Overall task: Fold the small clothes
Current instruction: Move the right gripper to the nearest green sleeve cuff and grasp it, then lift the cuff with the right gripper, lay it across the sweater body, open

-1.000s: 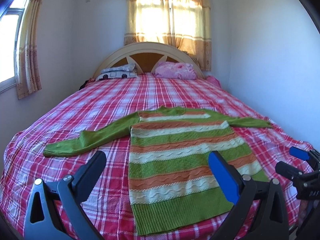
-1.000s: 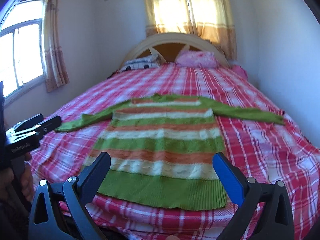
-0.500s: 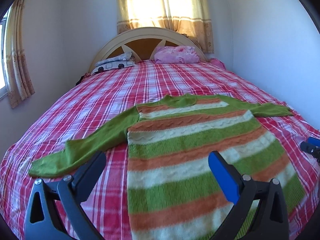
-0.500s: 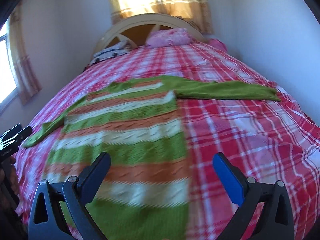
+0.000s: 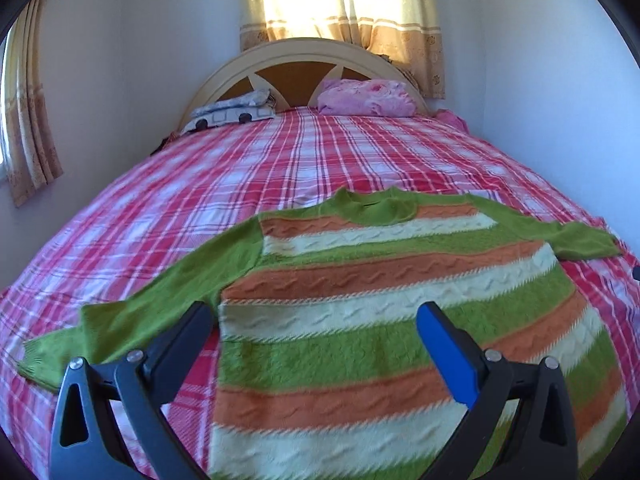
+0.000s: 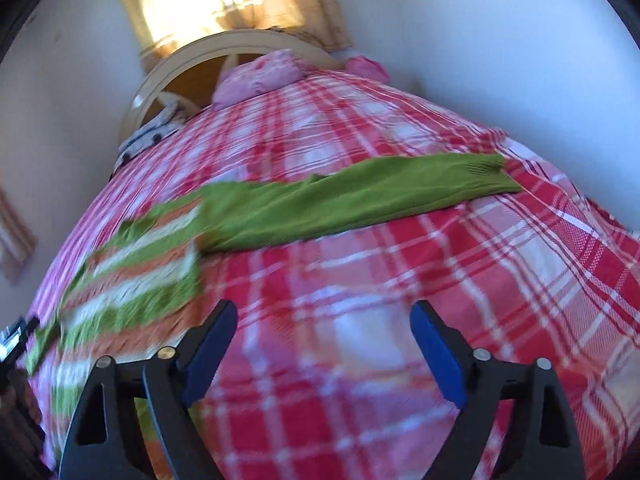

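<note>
While unfolded: sweater (image 5: 384, 320) flat, face up, mid-bed (image 5: 280, 168), hem toward foot edge, sleeves out sideways. Left gripper (image 5: 316, 332) agape above body; right gripper (image 6: 324, 330) agape short of right sleeve (image 6: 360, 200). Step: approach. Next, likely: pinch cuffs, fold inward.

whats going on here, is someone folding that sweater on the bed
Not yet. A green, orange and cream striped sweater lies flat on the plaid bed, both sleeves spread out. The left gripper hovers open over its body near one sleeve; the right gripper hangs open over bare bedspread, short of the other sleeve. Neither holds anything.
</note>
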Demonstrator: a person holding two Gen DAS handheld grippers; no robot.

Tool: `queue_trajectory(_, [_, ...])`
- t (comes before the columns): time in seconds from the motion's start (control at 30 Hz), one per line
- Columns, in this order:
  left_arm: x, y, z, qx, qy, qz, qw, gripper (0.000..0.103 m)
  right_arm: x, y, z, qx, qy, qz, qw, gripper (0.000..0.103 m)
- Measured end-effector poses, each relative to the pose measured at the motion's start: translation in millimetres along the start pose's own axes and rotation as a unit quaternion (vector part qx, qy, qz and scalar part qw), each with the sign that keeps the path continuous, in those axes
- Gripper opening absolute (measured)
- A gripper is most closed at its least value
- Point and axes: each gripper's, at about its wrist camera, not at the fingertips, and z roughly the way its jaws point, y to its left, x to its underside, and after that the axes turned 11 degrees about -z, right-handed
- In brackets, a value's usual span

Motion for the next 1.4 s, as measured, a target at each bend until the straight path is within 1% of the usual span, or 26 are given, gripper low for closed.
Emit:
queue_trajectory(0.03, [0, -1, 3, -0.001, -0.001, 0.002, 1.0000, 0.103, -5, -13, 5, 0.007, 0.000, 0.013, 1.000, 0.086])
queue_trajectory(0.07, [-1, -4, 6, -0.007, -0.005, 0.006, 0.9999, 0.103, -11, -31, 10, 0.015, 0.000, 0.032, 0.999, 0.083])
queue_trajectory(0.13, [-1, -8, 14, -0.018, -0.011, 0.016, 0.9996, 0.103, -19, -53, 19, 0.020, -0.001, 0.059, 0.998, 0.078])
queue_trajectory(0.17, [-2, -9, 20, -0.032, -0.011, 0.022, 0.9992, 0.103, -25, -70, 24, 0.026, -0.001, 0.079, 0.997, 0.076])
queue_trajectory(0.2, [-1, -9, 25, -0.046, -0.011, 0.025, 0.9986, 0.103, -28, -79, 26, 0.030, 0.000, 0.088, 0.996, 0.075])
queue_trajectory(0.23, [-1, -9, 29, -0.053, -0.008, 0.025, 0.9983, 0.103, -31, -89, 29, 0.035, -0.001, 0.100, 0.994, 0.071])
queue_trajectory(0.27, [-1, -7, 33, -0.056, -0.004, 0.020, 0.9982, 0.103, -36, -102, 33, 0.040, 0.000, 0.114, 0.993, 0.070])
queue_trajectory(0.4, [1, -3, 45, -0.063, 0.013, 0.005, 0.9979, 0.103, -47, -134, 47, 0.047, 0.004, 0.148, 0.988, 0.068])
queue_trajectory(0.47, [3, -3, 49, -0.066, 0.019, 0.005, 0.9976, 0.103, -52, -145, 56, 0.046, 0.007, 0.161, 0.986, 0.061])
queue_trajectory(0.53, [4, -5, 51, -0.068, 0.023, 0.006, 0.9974, 0.103, -56, -157, 66, 0.038, 0.009, 0.178, 0.983, 0.057])
queue_trajectory(0.67, [6, -7, 54, -0.073, 0.026, 0.008, 0.9970, 0.103, -61, -177, 86, 0.048, 0.016, 0.214, 0.976, 0.057])
queue_trajectory(0.8, [8, -9, 57, -0.076, 0.030, 0.007, 0.9966, 0.103, -64, -184, 94, 0.069, 0.010, 0.220, 0.973, 0.057])
queue_trajectory(0.93, [9, -10, 61, -0.077, 0.035, 0.011, 0.9964, 0.103, -73, -190, 107, 0.077, 0.012, 0.208, 0.975, 0.057])
queue_trajectory(1.0, [9, -10, 61, -0.077, 0.034, 0.011, 0.9964, 0.103, -77, -194, 111, 0.078, 0.014, 0.205, 0.976, 0.044])
queue_trajectory(1.03, [9, -10, 61, -0.075, 0.033, 0.011, 0.9965, 0.103, -79, -195, 112, 0.082, 0.017, 0.199, 0.976, 0.026])
queue_trajectory(1.07, [9, -10, 59, -0.073, 0.031, 0.009, 0.9968, 0.103, -79, -196, 111, 0.083, 0.019, 0.199, 0.976, 0.014])
queue_trajectory(1.1, [10, -9, 57, -0.069, 0.030, 0.007, 0.9971, 0.103, -79, -196, 110, 0.083, 0.019, 0.200, 0.976, 0.012])
queue_trajectory(1.13, [10, -8, 56, -0.066, 0.030, 0.004, 0.9973, 0.103, -78, -196, 107, 0.080, 0.016, 0.200, 0.976, 0.007])
queue_trajectory(1.17, [10, -7, 53, -0.062, 0.030, -0.002, 0.9977, 0.103, -79, -193, 102, 0.077, 0.012, 0.193, 0.978, 0.006])
queue_trajectory(1.3, [13, -1, 41, -0.043, 0.030, -0.016, 0.9985, 0.103, -91, -172, 87, 0.077, -0.001, 0.147, 0.986, 0.006])
queue_trajectory(1.4, [13, 1, 35, -0.038, 0.031, -0.016, 0.9987, 0.103, -108, -150, 71, 0.069, -0.019, 0.122, 0.990, 0.005])
